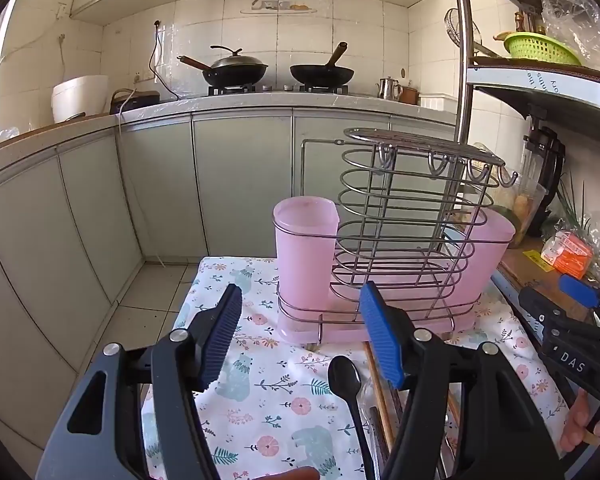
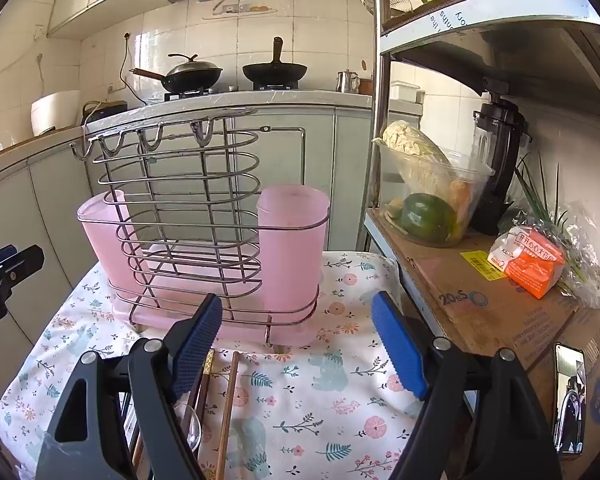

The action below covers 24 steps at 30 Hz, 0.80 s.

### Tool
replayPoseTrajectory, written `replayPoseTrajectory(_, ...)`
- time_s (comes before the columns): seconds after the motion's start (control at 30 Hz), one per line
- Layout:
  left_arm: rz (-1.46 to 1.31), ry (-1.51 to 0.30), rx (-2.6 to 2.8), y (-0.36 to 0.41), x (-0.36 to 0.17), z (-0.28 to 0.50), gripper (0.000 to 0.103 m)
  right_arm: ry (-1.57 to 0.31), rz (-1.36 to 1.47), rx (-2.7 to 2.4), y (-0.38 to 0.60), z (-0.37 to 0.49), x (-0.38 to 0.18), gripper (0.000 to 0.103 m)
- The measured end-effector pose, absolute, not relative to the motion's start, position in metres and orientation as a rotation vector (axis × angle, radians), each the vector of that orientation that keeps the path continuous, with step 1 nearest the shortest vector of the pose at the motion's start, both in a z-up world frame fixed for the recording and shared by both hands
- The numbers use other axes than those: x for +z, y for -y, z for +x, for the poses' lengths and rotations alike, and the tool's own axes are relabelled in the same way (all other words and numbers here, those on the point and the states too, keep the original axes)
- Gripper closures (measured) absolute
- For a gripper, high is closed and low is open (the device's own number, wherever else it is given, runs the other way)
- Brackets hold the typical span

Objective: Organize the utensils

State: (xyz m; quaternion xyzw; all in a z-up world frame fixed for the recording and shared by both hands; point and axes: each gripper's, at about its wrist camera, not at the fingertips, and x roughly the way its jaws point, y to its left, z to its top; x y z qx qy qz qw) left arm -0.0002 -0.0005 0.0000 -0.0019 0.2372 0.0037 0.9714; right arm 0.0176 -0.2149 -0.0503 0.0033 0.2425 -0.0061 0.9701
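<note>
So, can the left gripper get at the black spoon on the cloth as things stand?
Probably yes. The left gripper is open and empty, and the black spoon lies uncovered on the cloth just below its fingers, beside the chopsticks. Nothing lies over it.

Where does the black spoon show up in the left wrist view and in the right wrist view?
Left wrist view: the black spoon lies on the floral cloth, bottom centre, just left of the chopsticks.
Right wrist view: not visible.
Shared landmark: the wire utensil rack with pink cups.
</note>
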Motion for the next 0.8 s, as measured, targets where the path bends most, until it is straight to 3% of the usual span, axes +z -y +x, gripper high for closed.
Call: replayPoseTrajectory(0.8,-0.013,-0.488,0.003,-0.0010,0.0021,-0.0049,0.041,-0.490,0.001,-0.009,0.2144,0.0167,-0.0510,0.026)
